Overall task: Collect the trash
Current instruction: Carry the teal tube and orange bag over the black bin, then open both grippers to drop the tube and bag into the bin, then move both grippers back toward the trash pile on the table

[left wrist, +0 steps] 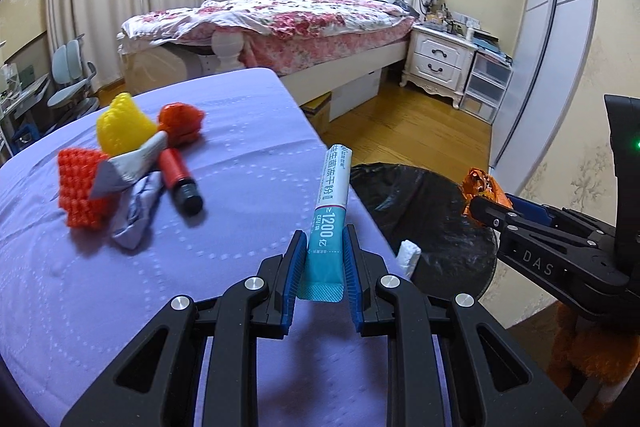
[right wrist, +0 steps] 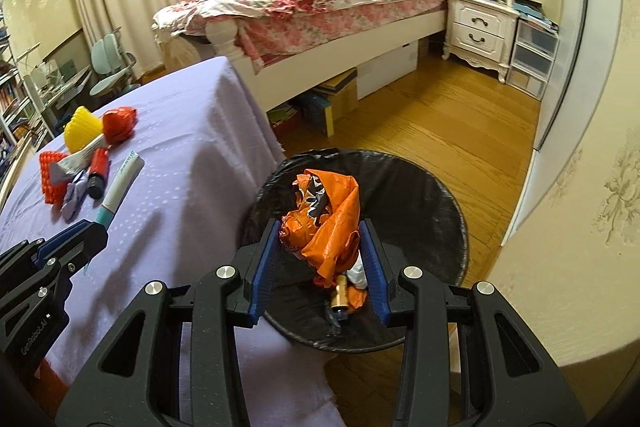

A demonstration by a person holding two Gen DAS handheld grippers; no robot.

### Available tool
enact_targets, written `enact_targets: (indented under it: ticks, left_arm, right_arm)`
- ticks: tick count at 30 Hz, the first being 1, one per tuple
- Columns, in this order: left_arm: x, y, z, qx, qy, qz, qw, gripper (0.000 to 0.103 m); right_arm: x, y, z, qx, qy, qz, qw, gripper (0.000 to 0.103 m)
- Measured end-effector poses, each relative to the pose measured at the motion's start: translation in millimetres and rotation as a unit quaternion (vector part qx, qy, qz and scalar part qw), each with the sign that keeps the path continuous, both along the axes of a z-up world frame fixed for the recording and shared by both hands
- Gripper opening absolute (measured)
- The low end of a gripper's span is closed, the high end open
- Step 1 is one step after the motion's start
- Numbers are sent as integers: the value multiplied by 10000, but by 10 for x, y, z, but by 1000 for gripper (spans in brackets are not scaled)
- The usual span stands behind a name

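Observation:
My left gripper (left wrist: 323, 247) is shut on a teal and white sachet stick (left wrist: 330, 203), held over the purple-covered table (left wrist: 168, 267) near its right edge. My right gripper (right wrist: 322, 247) is shut on a crumpled orange wrapper (right wrist: 328, 219) above the black-lined trash bin (right wrist: 432, 187); the bin also shows in the left wrist view (left wrist: 420, 211). Trash lies in the bin under the wrapper. On the table sit a yellow foam net (left wrist: 120, 125), an orange-red foam net (left wrist: 80, 187), a red crumpled wrapper (left wrist: 180, 125), a red tube with black cap (left wrist: 180, 181) and crumpled paper (left wrist: 134, 211).
A bed (left wrist: 288, 23) with floral bedding stands behind the table, with a white nightstand (left wrist: 440, 63) and plastic drawers (left wrist: 486, 83) to its right. A desk chair (left wrist: 74, 79) is at far left. Wooden floor (right wrist: 440, 115) surrounds the bin.

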State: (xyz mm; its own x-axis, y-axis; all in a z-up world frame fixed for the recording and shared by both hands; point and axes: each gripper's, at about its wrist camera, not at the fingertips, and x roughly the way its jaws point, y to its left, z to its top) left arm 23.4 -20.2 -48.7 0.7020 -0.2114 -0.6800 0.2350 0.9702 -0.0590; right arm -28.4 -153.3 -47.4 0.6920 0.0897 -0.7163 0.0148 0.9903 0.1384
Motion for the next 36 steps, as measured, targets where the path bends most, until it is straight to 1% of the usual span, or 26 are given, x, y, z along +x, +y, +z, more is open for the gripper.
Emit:
enact_targets:
  ticks: [5, 12, 18, 20, 21, 23, 24, 25, 26, 27, 28, 33, 36]
  left_arm:
    - [115, -177, -43, 91, 25, -127, 9999, 22]
    - [216, -434, -36, 213, -8, -309, 9993, 22]
    - [288, -544, -73, 265, 68, -367, 9990, 23]
    - [298, -551, -92, 269, 107, -358, 9989, 25]
    - [302, -549, -105, 272, 142, -355, 9989, 26]
    - [306, -539, -113, 274, 141, -319, 9990, 39]
    - [306, -523, -105, 258, 116, -289, 9992, 50]
    - [304, -517, -94, 232, 91, -274, 9993, 55]
    - [295, -511, -85, 217, 72, -266, 9994, 56]
    - [288, -506, -78, 212, 59, -254, 9994, 59]
    - [290, -507, -69, 211, 42, -234, 9995, 65]
    - [240, -468, -22, 186, -80, -137, 9997, 73]
    - [233, -428, -10, 193, -101, -78, 9997, 73]
  right_arm:
    - [81, -181, -60, 58, 68, -149, 9998, 39]
    - [131, -290, -120, 104, 99, -228, 9996, 39]
    - [175, -372, -135, 125, 58, -329, 9994, 40]
    - [190, -395, -134, 114, 45, -364, 9993, 42]
    - [197, -410, -138, 107, 42, -396, 9992, 43]
    - [201, -438, -134, 114, 22, -453, 9989, 50]
    - [196, -458, -135, 120, 11, -496, 9987, 53]
    - [197, -469, -133, 121, 8, -515, 9986, 54]
    - [192, -483, -134, 119, 6, -552, 9984, 55]
    - [186, -493, -137, 117, 6, -582, 9982, 56]
    - [190, -500, -133, 116, 4, -597, 9981, 57]
    - [155, -533, -136, 114, 12, -673, 9977, 62]
    - [144, -521, -138, 112, 37, -686, 9976, 65]
